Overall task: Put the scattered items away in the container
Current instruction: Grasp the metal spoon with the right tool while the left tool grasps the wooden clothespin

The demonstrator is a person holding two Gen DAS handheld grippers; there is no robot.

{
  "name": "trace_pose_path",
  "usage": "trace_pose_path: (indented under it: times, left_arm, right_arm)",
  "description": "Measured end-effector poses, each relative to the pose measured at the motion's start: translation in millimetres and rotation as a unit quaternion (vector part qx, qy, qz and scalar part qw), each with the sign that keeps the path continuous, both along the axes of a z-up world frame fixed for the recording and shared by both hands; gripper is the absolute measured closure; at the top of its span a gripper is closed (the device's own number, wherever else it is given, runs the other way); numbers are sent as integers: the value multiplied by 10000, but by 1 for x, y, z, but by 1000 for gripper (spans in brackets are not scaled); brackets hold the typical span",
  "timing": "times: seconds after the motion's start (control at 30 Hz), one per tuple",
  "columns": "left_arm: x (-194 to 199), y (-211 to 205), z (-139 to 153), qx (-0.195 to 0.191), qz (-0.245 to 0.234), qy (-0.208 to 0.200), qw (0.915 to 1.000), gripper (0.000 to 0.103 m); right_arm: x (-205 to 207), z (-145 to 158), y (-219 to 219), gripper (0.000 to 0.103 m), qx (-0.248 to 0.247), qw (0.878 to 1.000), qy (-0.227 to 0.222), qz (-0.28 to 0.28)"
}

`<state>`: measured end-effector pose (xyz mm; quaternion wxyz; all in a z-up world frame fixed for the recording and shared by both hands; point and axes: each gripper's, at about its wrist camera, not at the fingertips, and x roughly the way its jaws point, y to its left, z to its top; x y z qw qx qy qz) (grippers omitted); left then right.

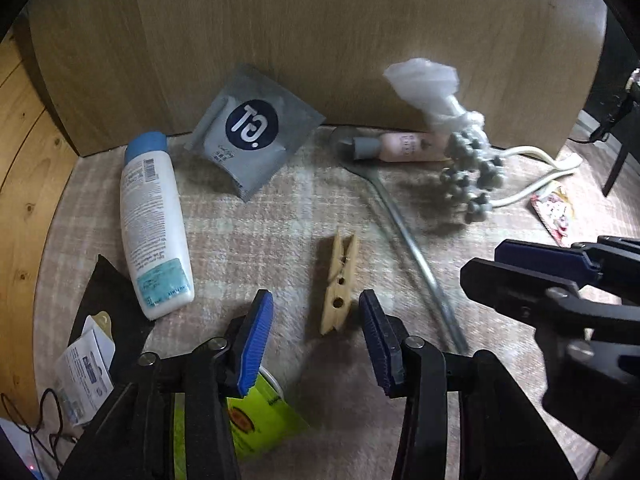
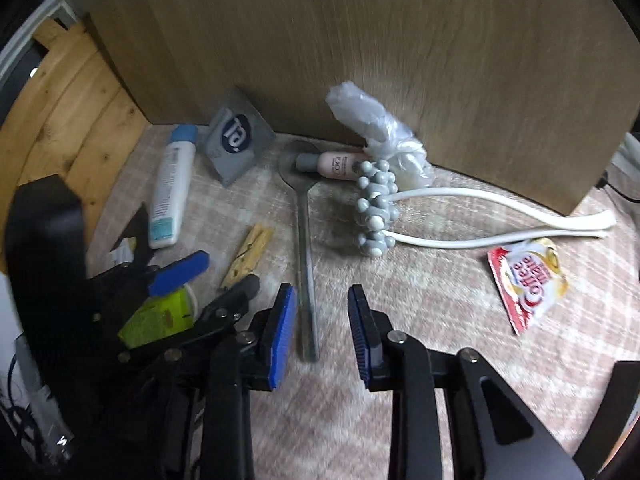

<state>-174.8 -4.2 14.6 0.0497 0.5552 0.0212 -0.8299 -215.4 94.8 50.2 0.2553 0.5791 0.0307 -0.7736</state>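
A: The left gripper (image 1: pixel 316 344) is hovering low over the patterned cloth (image 1: pixel 248 240), its jaws standing wide apart and holding nothing, with the wooden clothespin (image 1: pixel 339 284) lying loose between and just ahead of the blue pads.

B: And the right gripper (image 2: pixel 322 336)?

A: It is hanging beside it, jaws likewise spread and empty, over the handle of the long metal spoon (image 2: pixel 306 256).

B: How is the left one likely to take the clothespin cleanly?

A: Probably by settling until the pads are straddling its long sides, then closing squarely so it is not twisting out. The white bottle (image 1: pixel 154 228) is lying well to the left. No container is showing clearly in either view.
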Motion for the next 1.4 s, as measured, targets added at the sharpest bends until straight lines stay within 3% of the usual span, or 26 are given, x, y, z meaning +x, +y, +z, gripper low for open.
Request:
trace_pose_path:
  times: [0.13,0.2,0.57,0.8,0.97,1.2,1.4]
  left_arm:
    - [-2,-7,1,-138,120,63,9998,86]
    - [-2,-13,1,-105,210,85,9997,91]
    - [6,-20,1,8,392,158,9991,91]
    - [15,-15,2,19,409,175,9990,91]
    - [21,-12,4,65,466,174,9987,92]
    - [35,1,14,135,420,244,9987,92]
    - [53,21,33,233,354,359,9985,92]
  right_arm:
    - [-10,-13,-9,77,113,9999,-37,-18]
    - [-15,-18,-15,77,170,9999,-25,-5]
    - [-20,-22,-50,77,621,9964,467,340]
    - [-7,-24,-41,92,854,9914,809,570]
    - [-4,-23,-31,95,784,9927,684,605]
    - [5,-15,-6,95,207,9985,313,397]
    - [26,5,19,100,20,9984,443,341]
